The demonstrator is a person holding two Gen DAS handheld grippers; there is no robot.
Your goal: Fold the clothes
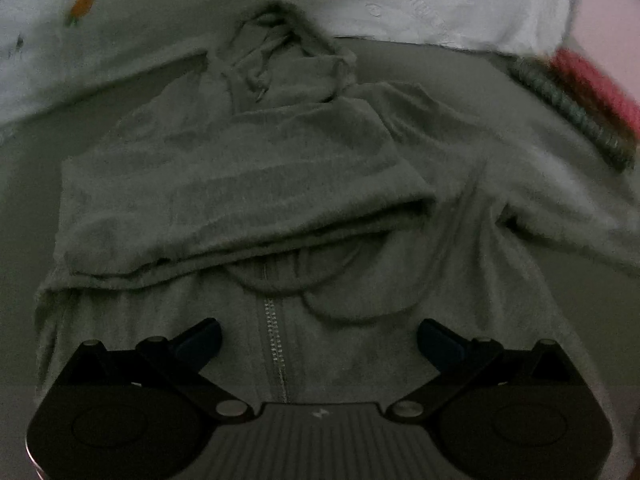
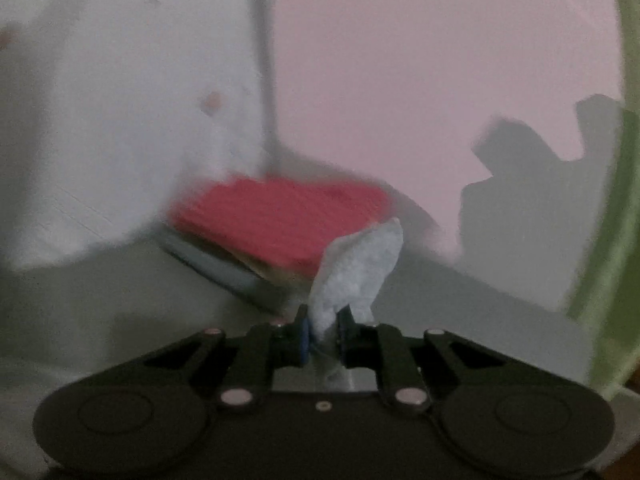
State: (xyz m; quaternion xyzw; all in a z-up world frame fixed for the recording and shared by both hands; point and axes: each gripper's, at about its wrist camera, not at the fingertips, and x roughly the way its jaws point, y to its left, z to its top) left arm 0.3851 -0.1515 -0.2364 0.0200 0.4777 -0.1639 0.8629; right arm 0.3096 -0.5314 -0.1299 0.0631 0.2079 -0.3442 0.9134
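- Left gripper (image 1: 319,338): jaws wide, hovering over grey zip hoodie (image 1: 256,208), nothing held.
- Hoodie partly folded on bed sheet (image 1: 400,60), zipper (image 1: 276,344) facing up.
- Right gripper (image 2: 323,334): clamped narrow on pale cloth corner (image 2: 360,268).
- Red folded stack (image 2: 280,216) behind, blurred.

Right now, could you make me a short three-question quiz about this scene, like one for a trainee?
1. True or false: the right tongs are pinching a piece of pale cloth.
2. What runs down the front of the grey hoodie below the left tongs? A) buttons B) a zipper C) laces
3. What colour is the top item of the folded stack beyond the right tongs?

Key: 1 true; 2 B; 3 red. The left tongs stand open, holding nothing.
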